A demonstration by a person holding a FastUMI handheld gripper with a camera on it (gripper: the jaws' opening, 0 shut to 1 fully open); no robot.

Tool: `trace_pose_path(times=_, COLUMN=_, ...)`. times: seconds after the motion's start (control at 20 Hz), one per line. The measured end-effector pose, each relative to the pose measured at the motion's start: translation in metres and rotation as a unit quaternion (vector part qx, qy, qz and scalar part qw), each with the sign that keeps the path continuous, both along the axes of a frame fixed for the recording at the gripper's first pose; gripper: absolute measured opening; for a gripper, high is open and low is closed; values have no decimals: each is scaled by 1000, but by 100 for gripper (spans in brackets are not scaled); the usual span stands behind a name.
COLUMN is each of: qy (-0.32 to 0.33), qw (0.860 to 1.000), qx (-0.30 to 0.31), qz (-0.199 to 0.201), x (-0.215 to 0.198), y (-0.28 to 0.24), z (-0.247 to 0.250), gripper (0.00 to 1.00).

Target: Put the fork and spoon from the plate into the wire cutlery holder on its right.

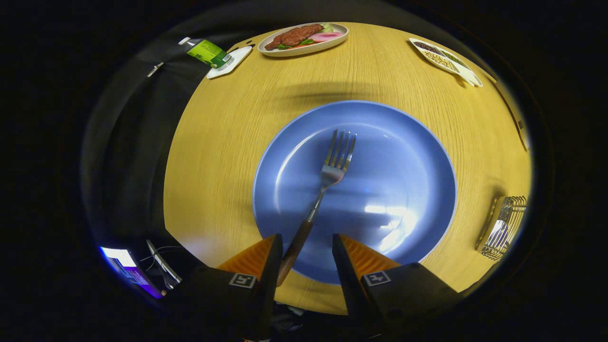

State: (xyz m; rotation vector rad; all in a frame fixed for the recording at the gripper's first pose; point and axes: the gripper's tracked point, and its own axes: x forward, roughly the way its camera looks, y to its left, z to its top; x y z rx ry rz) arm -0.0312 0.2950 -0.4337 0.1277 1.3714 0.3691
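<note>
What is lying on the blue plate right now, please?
Just a fork, its handle running back between the open gripper fingers. The plate bears nothing else; I cannot tell what the wire holder contains.

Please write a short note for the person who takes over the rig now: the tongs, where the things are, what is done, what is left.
Tongs: open, low over the near rim of the blue plate. The fork lies on the plate, tines pointing away, its brown handle between the fingers, close against one of them; not gripped.
Wire cutlery holder: on the table to the plate's right. The spoon appears to be already in it, though this is hard to tell.
Done: probably the spoon.
Left: close on the fork handle, lift it, put it in the holder.
</note>
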Motion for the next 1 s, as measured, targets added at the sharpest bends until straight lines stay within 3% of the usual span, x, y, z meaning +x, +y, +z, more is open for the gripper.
trace_pose_path(times=0.05, qy=4, qw=1000, qx=-1, qz=-4, x=0, y=1, z=-2, gripper=51)
trace_pose_path(times=0.1, qy=7, qw=1000, qx=1, qz=-5, x=-2, y=2, z=-3, gripper=45)
trace_pose_path(times=0.2, qy=14, qw=1000, qx=2, qz=-5, x=-2, y=2, z=-6, gripper=44)
trace_pose_path(times=0.3, qy=17, qw=1000, qx=-8, qz=-15, x=-5, y=-6, z=-6, gripper=23)
trace_pose_path(times=0.35, qy=21, qw=1000, qx=-4, qz=-17, x=-4, y=-4, z=-7, gripper=20)
trace_pose_path(times=0.75, qy=12, qw=1000, qx=28, qz=6, x=-3, y=-13, z=2, gripper=7)
trace_pose_path(times=1.0, qy=7, qw=999, qx=31, qz=7, x=-5, y=-34, z=23, gripper=7)
